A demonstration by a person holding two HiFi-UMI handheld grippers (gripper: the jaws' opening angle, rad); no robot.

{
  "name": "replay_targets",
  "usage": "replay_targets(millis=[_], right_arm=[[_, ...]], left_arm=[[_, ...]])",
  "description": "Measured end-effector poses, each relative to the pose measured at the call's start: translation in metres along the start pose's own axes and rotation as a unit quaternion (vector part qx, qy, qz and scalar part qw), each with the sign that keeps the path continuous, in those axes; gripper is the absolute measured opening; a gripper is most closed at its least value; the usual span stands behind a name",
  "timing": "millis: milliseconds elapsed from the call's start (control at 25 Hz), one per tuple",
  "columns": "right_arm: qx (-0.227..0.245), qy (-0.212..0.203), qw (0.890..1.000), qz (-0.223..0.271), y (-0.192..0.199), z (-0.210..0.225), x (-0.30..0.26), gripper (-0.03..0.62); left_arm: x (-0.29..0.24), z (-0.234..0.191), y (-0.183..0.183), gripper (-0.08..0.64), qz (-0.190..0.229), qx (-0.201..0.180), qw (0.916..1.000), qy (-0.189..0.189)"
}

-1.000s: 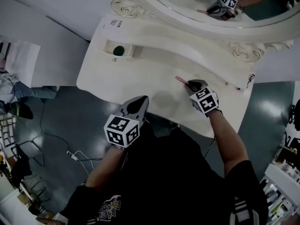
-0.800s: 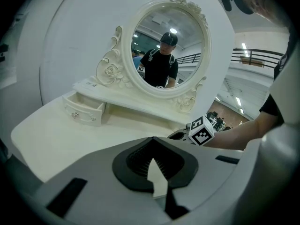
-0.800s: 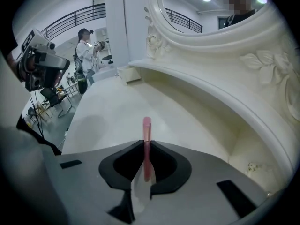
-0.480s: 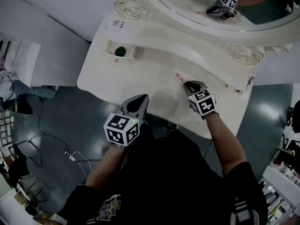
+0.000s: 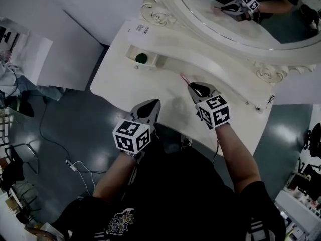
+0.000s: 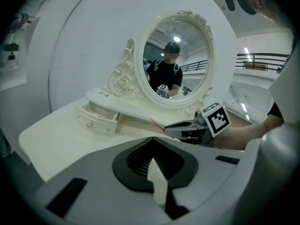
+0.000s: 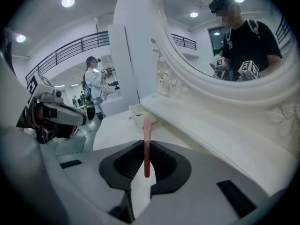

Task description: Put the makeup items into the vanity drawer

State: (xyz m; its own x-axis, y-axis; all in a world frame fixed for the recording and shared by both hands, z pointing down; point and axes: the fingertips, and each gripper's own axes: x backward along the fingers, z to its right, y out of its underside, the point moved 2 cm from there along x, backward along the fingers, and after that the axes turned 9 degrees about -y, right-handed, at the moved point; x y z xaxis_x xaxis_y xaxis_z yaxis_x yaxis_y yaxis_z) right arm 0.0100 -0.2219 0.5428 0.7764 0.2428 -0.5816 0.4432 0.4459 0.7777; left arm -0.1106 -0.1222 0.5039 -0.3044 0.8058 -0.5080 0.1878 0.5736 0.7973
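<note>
We hold a slim pink-red makeup stick (image 7: 146, 149) pinched between the jaws of the right gripper (image 5: 194, 87). Its paler pink end reaches forward past the jaw tips, over the glossy white top of the vanity table (image 5: 125, 87); whether it touches the top we cannot tell. The left gripper (image 5: 154, 105) hovers at the front edge of the table with its jaws pressed together and nothing between them. The small white open drawer (image 5: 153, 64) sits on the left side, below the carved white oval mirror (image 5: 241, 24), and a round dark green item (image 5: 142, 58) already lies inside it. The stick is near the drawer but not yet over it, and it points roughly toward it, so we judge that the step in hand is to carry it there. To do this well, we should keep the pinch firm, because the stick is thin and smooth and can turn in the jaws. We should lift it clear of the drawer's front wall, bring the free end down beside the green item, and spread the jaws only when the stick is low inside. The left gripper can stay out of the way.
</note>
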Motion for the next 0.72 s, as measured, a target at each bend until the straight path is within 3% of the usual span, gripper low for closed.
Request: replay_targets(millis=[320, 720], right_arm=[[0.036, -0.028, 0.999, 0.02, -0.058, -0.03, -0.042, 0.061], [0.077, -0.034, 0.996, 0.012, -0.114, -0.043, -0.103, 0.06]], left_arm=[[0.002, -0.035, -0.021, 0.0, 0.02, 0.005, 0.9997, -0.016], [0.006, -0.089, -0.035, 0.0, 0.023, 0.01, 0.9993, -0.028]])
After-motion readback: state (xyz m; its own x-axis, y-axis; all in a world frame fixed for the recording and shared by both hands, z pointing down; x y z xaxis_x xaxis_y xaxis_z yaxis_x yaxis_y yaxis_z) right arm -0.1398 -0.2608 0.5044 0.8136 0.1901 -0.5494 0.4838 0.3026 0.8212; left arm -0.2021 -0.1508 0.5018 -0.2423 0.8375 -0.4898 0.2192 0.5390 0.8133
